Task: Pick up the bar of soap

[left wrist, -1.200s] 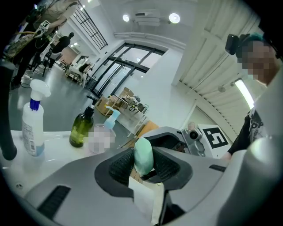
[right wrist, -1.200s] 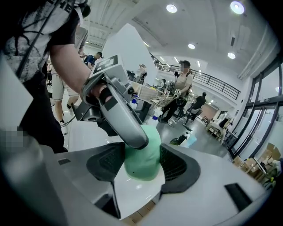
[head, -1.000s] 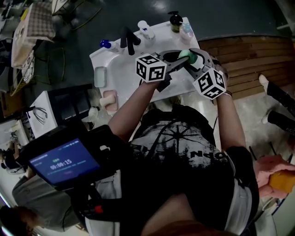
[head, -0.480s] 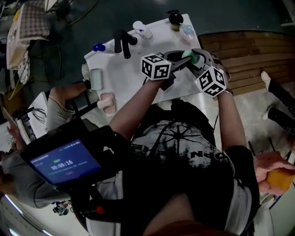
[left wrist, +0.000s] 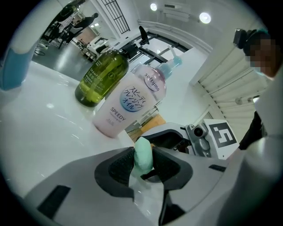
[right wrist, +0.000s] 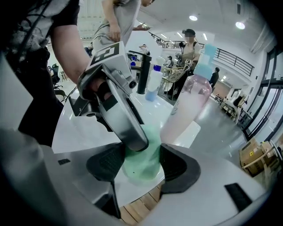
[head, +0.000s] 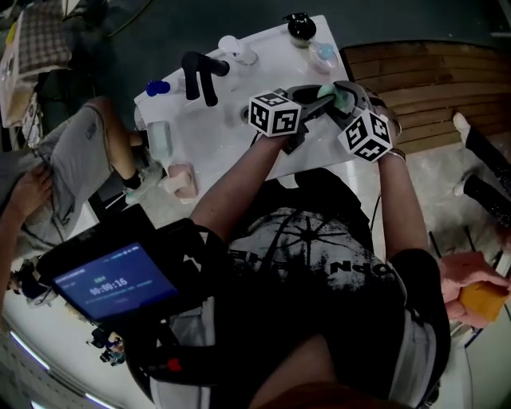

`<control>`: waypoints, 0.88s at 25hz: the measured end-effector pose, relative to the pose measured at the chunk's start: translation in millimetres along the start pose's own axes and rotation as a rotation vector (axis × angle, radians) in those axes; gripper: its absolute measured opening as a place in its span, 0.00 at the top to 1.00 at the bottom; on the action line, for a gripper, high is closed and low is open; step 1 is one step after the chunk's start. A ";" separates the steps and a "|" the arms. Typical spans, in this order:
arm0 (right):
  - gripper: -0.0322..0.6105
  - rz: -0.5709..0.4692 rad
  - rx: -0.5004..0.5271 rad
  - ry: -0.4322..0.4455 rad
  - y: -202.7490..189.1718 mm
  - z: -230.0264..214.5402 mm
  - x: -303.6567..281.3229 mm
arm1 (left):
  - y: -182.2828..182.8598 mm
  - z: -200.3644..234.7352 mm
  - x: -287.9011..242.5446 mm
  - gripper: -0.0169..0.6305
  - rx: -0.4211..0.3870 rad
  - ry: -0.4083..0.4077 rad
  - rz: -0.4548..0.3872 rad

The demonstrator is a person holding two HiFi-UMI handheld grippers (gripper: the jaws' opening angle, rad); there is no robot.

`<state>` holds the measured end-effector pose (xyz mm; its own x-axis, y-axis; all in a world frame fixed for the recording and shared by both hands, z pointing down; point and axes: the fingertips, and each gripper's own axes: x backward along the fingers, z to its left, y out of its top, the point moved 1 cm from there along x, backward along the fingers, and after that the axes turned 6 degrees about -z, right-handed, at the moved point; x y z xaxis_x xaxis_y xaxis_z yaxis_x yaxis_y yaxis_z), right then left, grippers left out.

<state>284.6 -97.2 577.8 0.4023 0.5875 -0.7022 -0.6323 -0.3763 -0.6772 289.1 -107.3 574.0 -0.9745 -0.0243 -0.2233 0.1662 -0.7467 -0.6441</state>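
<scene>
green soap bar (left wrist: 143,151) in left claw (left wrist: 144,162) and right claw (right wrist: 141,158)

This is looking like a big open lab hall staged as a bathroom corner. A white washstand counter (head: 231,120) is carrying a black tap (head: 200,73) and toiletry bottles (left wrist: 130,103), yet it is standing free on a dark floor (head: 160,24) beside wooden decking (head: 431,88). Far off, ceiling lights (right wrist: 193,18) are shining over a railed gallery (right wrist: 232,59), and people (right wrist: 191,50) are standing among desks.
</scene>
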 end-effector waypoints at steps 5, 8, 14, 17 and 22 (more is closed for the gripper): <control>0.54 0.005 -0.004 0.018 -2.0 -2.6 -8.6 | -4.6 15.0 -0.2 0.76 -0.029 0.038 0.032; 0.54 0.001 -0.008 0.023 -1.7 -3.4 -9.6 | -4.9 16.6 0.0 0.76 -0.060 0.056 0.043; 0.54 0.001 -0.018 0.022 -2.4 -3.9 -10.3 | -2.4 17.9 1.9 0.73 -0.142 0.106 0.049; 0.54 0.004 -0.028 0.018 -3.5 -3.5 -12.3 | -1.7 20.6 3.4 0.70 -0.175 0.134 0.050; 0.53 0.017 -0.036 0.023 -8.8 -4.8 -15.9 | 0.1 23.8 1.3 0.65 -0.194 0.154 0.049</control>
<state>287.0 -106.7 593.9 0.4071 0.5642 -0.7183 -0.6149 -0.4122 -0.6723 284.2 -123.3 591.0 -0.9325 0.0548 -0.3570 0.2533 -0.6052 -0.7547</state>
